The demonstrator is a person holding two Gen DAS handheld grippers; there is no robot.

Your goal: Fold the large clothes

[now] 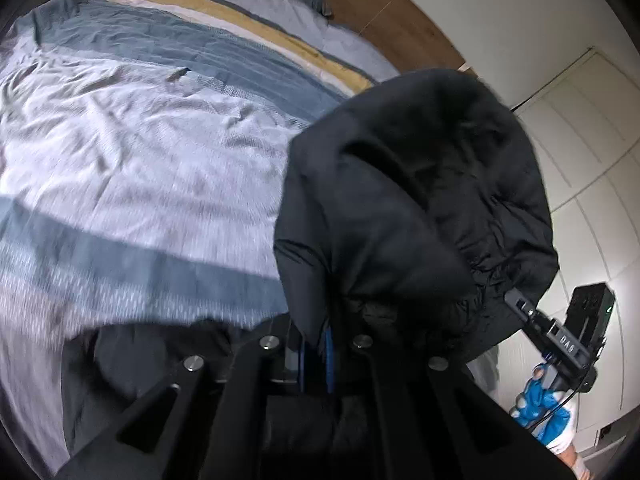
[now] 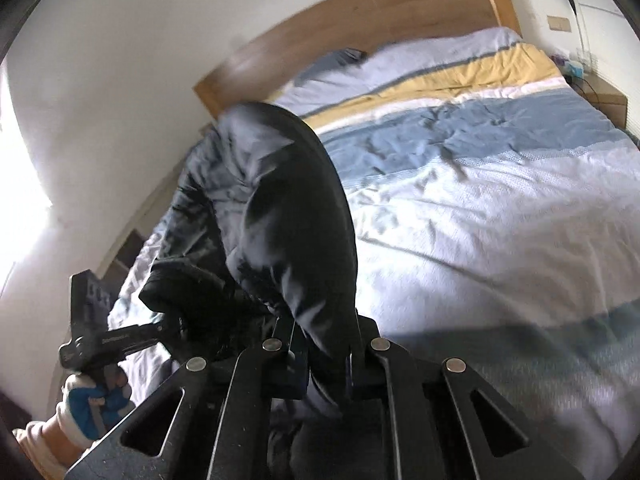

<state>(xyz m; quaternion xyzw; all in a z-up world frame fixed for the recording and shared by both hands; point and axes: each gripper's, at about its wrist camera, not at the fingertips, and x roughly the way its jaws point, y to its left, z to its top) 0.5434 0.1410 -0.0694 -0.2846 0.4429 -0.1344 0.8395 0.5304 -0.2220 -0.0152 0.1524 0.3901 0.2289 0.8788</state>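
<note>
A large black padded jacket [image 1: 412,200] hangs bunched between my two grippers, lifted above the bed. My left gripper [image 1: 316,344] is shut on a fold of it; the fabric rises from between the fingers and hides the tips. My right gripper [image 2: 326,344] is shut on another fold of the jacket [image 2: 280,208], fingertips also hidden. The right gripper also shows in the left wrist view [image 1: 560,340], held by a blue-gloved hand. The left gripper shows in the right wrist view [image 2: 120,336], gripping the jacket's far end.
A bed with a striped blue, white and yellow duvet [image 1: 132,152] lies below and ahead; it also shows in the right wrist view [image 2: 500,200]. A wooden headboard [image 2: 360,28] stands against the white wall. White wardrobe doors [image 1: 592,152] are at the right.
</note>
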